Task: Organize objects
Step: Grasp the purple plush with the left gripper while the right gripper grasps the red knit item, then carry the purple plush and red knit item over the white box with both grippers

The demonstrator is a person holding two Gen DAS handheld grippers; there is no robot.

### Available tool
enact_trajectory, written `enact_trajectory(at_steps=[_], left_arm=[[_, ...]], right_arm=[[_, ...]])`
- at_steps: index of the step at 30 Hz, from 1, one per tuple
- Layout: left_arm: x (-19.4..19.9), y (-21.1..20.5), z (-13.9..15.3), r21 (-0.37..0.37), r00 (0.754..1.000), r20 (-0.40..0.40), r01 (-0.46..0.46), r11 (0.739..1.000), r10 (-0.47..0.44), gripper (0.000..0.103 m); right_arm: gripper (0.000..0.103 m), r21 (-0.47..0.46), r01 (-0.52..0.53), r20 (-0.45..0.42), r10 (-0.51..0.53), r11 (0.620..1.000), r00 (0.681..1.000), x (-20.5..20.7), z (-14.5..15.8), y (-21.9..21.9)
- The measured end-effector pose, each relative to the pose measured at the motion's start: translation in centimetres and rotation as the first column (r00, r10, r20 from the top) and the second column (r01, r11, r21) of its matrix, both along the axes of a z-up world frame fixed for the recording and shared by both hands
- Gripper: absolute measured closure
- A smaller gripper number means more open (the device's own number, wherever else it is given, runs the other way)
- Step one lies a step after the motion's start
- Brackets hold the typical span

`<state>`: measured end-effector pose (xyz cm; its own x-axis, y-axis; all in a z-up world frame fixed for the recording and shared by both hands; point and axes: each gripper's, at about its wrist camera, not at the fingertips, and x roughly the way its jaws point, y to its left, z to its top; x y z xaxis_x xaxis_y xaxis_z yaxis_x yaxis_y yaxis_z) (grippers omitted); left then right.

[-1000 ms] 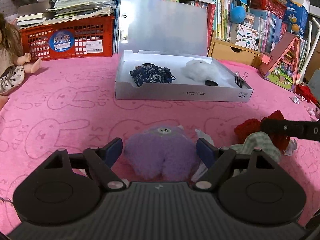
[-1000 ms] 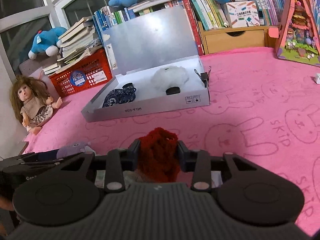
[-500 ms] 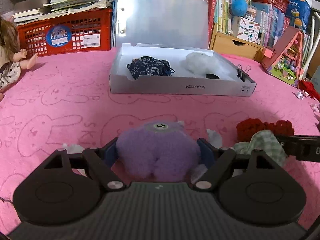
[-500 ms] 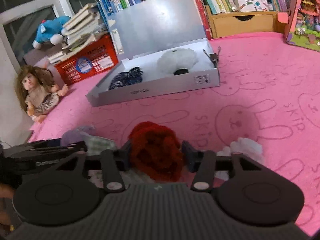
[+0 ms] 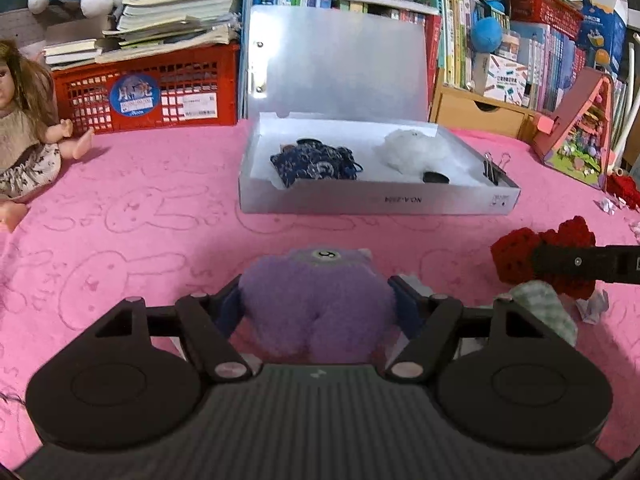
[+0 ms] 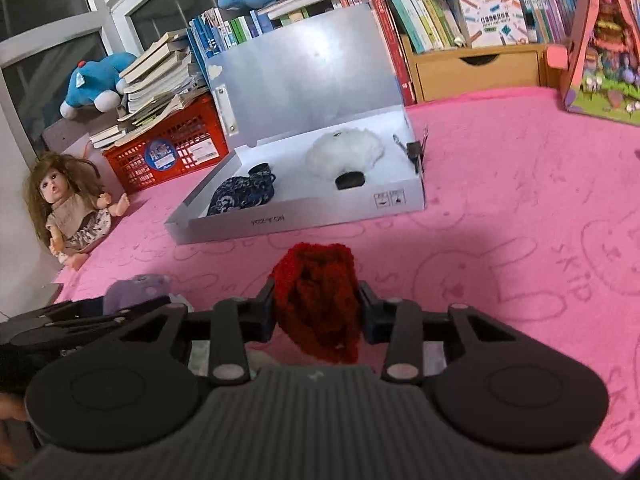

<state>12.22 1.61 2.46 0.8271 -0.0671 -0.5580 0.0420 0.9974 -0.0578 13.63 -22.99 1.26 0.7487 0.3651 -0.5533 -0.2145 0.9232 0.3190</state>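
Note:
A fluffy purple plush toy (image 5: pixel 320 296) sits between the fingers of my left gripper (image 5: pixel 318 308), low over the pink blanket. The jaws are closing and their pads press into its sides. My right gripper (image 6: pixel 316 306) is closing on a red knitted piece (image 6: pixel 316 280), which bulges up between its fingers. In the left wrist view that red piece (image 5: pixel 516 256) shows at the right. In the right wrist view the purple toy (image 6: pixel 136 286) shows at the lower left. Ahead stands an open grey box (image 5: pixel 380 200) holding a dark blue patterned pouch (image 5: pixel 312 162) and a white fluffy toy (image 5: pixel 416 150).
A green checked cloth (image 5: pixel 548 308) and paper scraps lie by the right gripper. A binder clip (image 5: pixel 494 168) sits on the box's right wall. A doll (image 5: pixel 20 128) sits at the left, a red crate (image 5: pixel 148 92) of books behind, a pink toy house (image 5: pixel 580 128) at the right.
The left jaws have closed in on the purple toy, which lay loose between them a second ago. The right gripper keeps the red knitted piece; its view shifted briefly and came back.

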Motion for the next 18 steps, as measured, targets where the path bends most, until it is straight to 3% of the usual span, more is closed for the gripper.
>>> enact_trajectory(at_steps=[18], left_arm=[[2.8,1.2,3.1,-0.003,0.999,0.033,-0.010,1.000,0.010,0.025]], right_arm=[[0.059,-0.024,0.039,0.012,-0.038,0.999,0.999,2.8,2.1,-0.8]])
